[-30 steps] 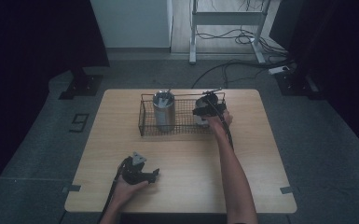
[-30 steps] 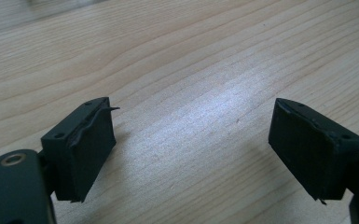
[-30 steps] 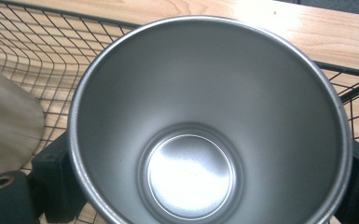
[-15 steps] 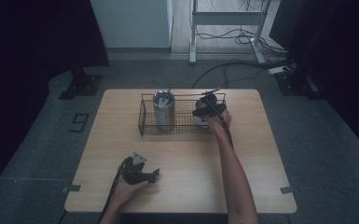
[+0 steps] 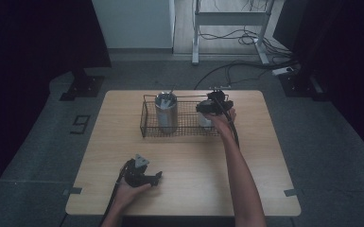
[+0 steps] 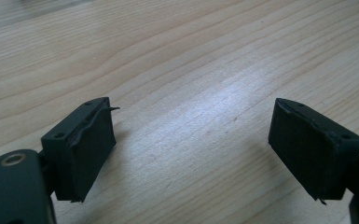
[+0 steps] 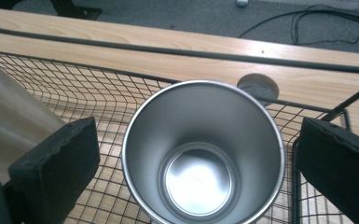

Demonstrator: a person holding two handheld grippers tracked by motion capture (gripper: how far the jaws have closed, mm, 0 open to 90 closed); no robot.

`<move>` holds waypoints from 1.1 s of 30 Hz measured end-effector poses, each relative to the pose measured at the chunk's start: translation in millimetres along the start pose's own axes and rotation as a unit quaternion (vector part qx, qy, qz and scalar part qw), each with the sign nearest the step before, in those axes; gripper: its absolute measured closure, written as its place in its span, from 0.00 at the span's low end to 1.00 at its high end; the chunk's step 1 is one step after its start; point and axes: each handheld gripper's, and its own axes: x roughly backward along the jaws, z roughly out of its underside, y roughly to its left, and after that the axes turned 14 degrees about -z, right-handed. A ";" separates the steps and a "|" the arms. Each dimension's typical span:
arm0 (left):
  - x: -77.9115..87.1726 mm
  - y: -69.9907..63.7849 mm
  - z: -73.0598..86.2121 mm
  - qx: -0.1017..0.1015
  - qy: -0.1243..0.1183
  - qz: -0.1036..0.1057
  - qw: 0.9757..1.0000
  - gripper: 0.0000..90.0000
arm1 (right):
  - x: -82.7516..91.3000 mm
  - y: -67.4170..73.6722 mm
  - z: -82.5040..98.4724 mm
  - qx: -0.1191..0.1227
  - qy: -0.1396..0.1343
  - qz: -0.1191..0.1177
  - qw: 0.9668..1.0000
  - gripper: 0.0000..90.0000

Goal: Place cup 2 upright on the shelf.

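The cup [image 7: 200, 186] stands in the wire basket [image 7: 98, 88], the right gripper [image 7: 200, 135] has its jaws just opening clear of it, and the left gripper [image 6: 191, 135] idles, jaws apart.

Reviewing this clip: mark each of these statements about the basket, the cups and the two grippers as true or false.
1. The wire basket holds two metal cups. True: a taller cup and a steel cup.
2. The right gripper clamps the steel cup's rim. False: its jaws have just been opening and stand clear on either side of the cup.
3. The steel cup below the right gripper is empty. True.
4. The left gripper holds a spoon. False: nothing is between its jaws, and bare table lies beneath them.
5. The basket sits at the table's near edge. False: it stands on the far half.
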 end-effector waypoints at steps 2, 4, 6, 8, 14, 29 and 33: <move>0.5 1.9 0.0 0.003 -0.001 -0.001 1.000 0.16 | 5.0 0.6 -0.2 -0.002 -0.008 0.001 1.000 0.00; 1.0 3.4 -0.1 0.005 -0.002 -0.002 1.000 0.16 | 11.7 0.4 0.8 -0.002 -0.019 -0.003 1.000 0.00; 0.8 3.5 -0.1 0.005 -0.002 -0.002 1.000 0.16 | 17.6 0.5 2.9 -0.001 -0.028 -0.006 1.000 0.01; 0.2 3.4 0.2 0.004 -0.001 -0.002 1.000 0.16 | 22.6 0.4 5.6 -0.001 -0.035 -0.011 0.999 0.02; 1.0 5.0 0.0 0.006 -0.002 -0.004 1.000 0.16 | 39.8 -1.6 16.6 0.009 -0.048 -0.025 0.999 0.06; 0.0 5.3 0.6 0.005 0.001 -0.008 1.000 0.16 | 78.5 -2.9 49.2 0.023 -0.065 -0.056 0.996 0.14; -0.2 5.5 0.7 0.005 0.002 -0.009 1.000 0.16 | 88.6 -5.7 63.8 0.025 -0.070 -0.060 0.995 0.15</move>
